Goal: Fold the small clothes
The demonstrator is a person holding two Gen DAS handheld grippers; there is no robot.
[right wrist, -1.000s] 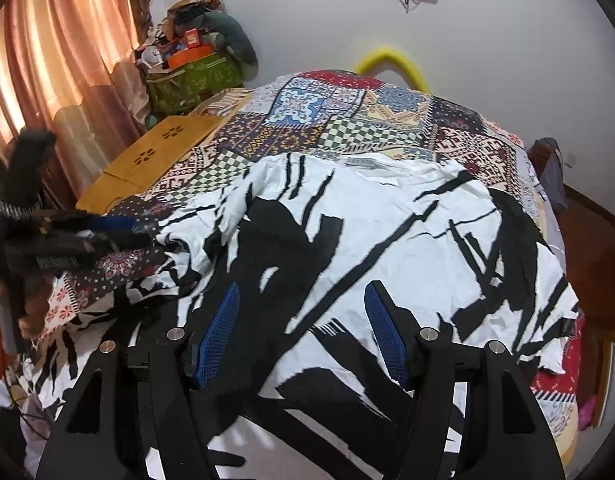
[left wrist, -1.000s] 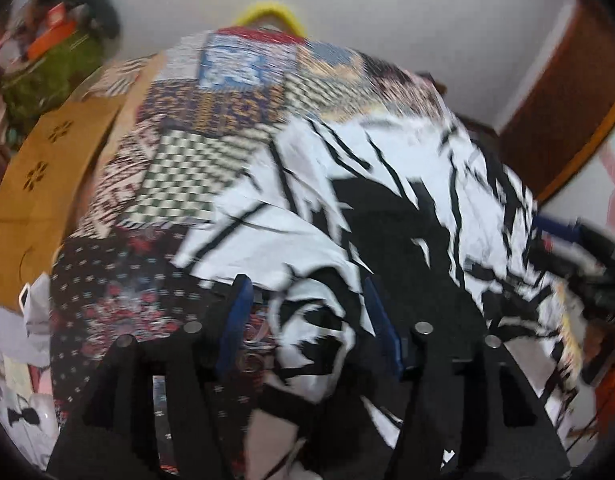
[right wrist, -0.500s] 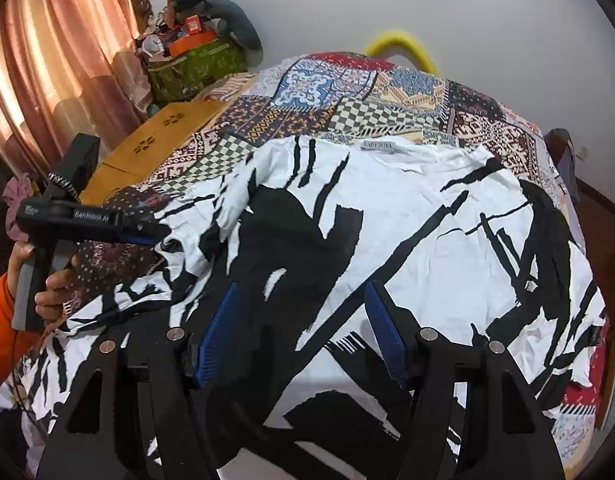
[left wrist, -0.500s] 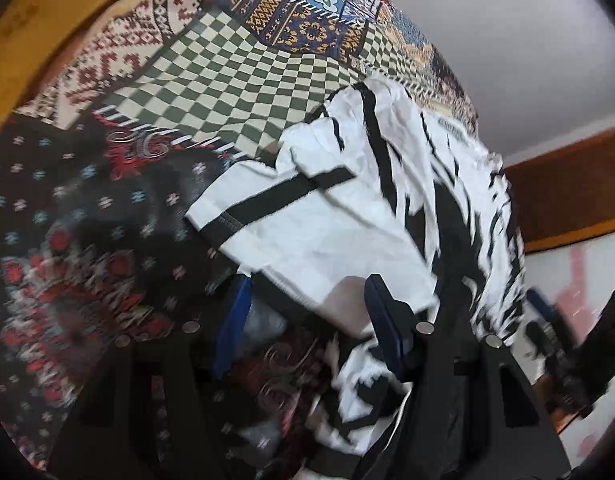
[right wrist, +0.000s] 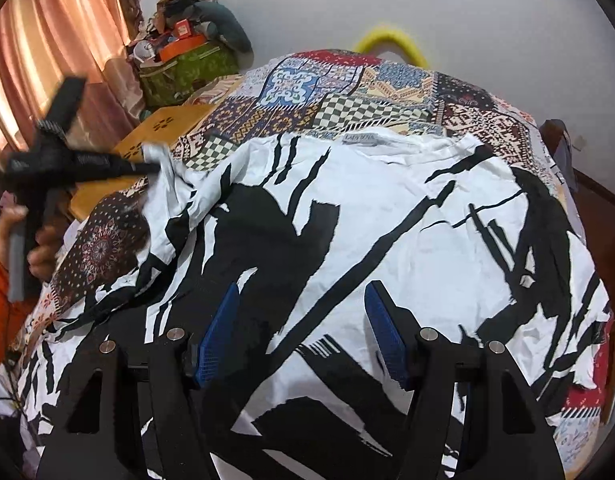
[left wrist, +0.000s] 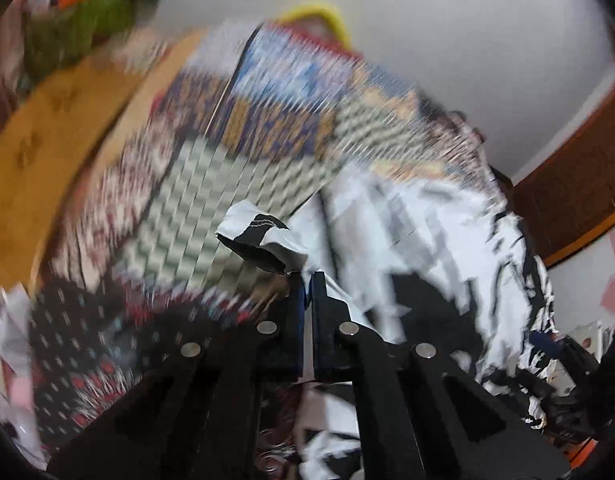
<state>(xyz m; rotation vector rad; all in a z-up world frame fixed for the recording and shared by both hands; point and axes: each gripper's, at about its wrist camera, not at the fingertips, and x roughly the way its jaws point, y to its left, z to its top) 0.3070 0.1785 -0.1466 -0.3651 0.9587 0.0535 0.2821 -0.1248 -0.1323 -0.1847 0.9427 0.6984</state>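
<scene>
Left claw (left wrist: 307,280): pressed together, and it's pinching the shirt's sleeve edge right at the tips; that view is badly blurred.
Sleeve (left wrist: 263,240): a black-and-white cuff bunched up just past the left claw's tips, lifted off the quilt.
Left claw from the right view (right wrist: 147,168): out at the far left, tips buried in the same sleeve, a hand (right wrist: 39,240) wrapped round its handle.
Right claw (right wrist: 303,332): spread wide, blue pads (right wrist: 217,340) apart, nothing clamped between them that I can see.
Shirt (right wrist: 387,232): white with black slashes, laid out flat directly ahead of and under the right claw, neck label at the far edge.
Shirt's left side: rumpled and pulled up toward the left claw.
Quilt (right wrist: 347,96): patchwork, covering the bed, showing beyond the shirt, away from both claws.
Wooden board (right wrist: 163,128): orange-brown, left of the quilt, behind the left claw.
Yellow hoop (right wrist: 391,40): at the wall, far beyond the right claw.
Curtain (right wrist: 59,40): pink, upper left.
</scene>
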